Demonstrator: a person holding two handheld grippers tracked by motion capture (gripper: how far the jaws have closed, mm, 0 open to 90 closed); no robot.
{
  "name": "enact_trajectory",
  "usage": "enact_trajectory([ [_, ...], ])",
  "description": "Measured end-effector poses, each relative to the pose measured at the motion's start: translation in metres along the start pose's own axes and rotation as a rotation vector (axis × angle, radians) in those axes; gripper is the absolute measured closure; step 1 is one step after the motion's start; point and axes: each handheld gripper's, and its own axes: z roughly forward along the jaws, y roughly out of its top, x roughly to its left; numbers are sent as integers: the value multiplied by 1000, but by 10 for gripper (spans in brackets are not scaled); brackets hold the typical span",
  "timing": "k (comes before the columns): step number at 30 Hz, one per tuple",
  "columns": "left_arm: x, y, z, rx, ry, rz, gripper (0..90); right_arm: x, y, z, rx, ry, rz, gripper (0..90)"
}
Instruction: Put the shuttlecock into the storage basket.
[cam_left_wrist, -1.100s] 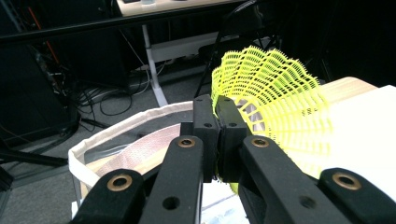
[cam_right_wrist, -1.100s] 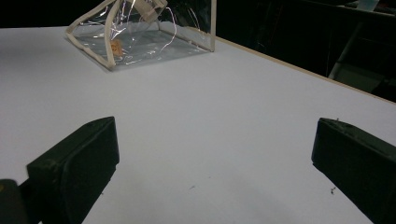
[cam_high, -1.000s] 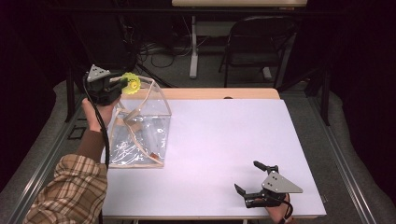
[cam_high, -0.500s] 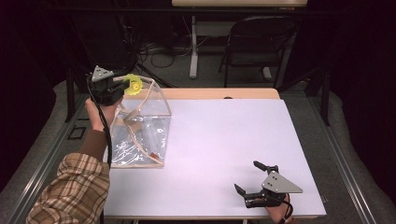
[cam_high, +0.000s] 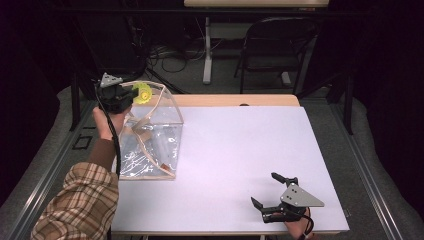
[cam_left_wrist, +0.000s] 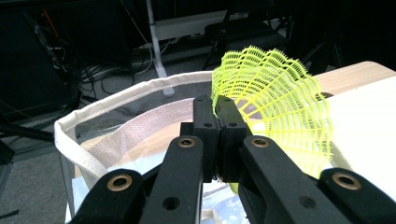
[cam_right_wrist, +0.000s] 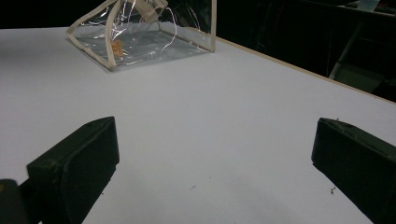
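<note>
A: What's nearest the person?

B: The right gripper (cam_high: 270, 196), at the near right corner of the white table (cam_high: 240, 160). It rests low on the surface, its jaws spread wide with bare tabletop between them, grasping nothing. A grey three-cornered plate sits on top of it.

A: And on the left side?

B: A plaid sleeve (cam_high: 80, 202) comes in at the near left, and the forearm reaches up along the table's left edge. Beside it stands a clear plastic bag (cam_high: 150, 145) with cream fabric trim, on the left part of the table, its mouth open upward. Something small lies inside, but I cannot tell what.

A: Where's the left gripper?

B: Farther back, raised over the bag's far rim. The left gripper (cam_left_wrist: 218, 109) has its jaws clenched on the edge of a yellow mesh shuttlecock (cam_left_wrist: 275, 112), whose skirt fans out to the right, just above the bag's trimmed opening.

A: Beyond that?

B: A dark folding chair (cam_high: 272, 50) and cables on the floor behind the table.
</note>
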Motion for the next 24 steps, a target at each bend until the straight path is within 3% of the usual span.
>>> enact_trajectory([
  [24, 9, -6, 12, 57, 18, -26, 893, 0, 0, 0, -6, 2, -2, 3],
])
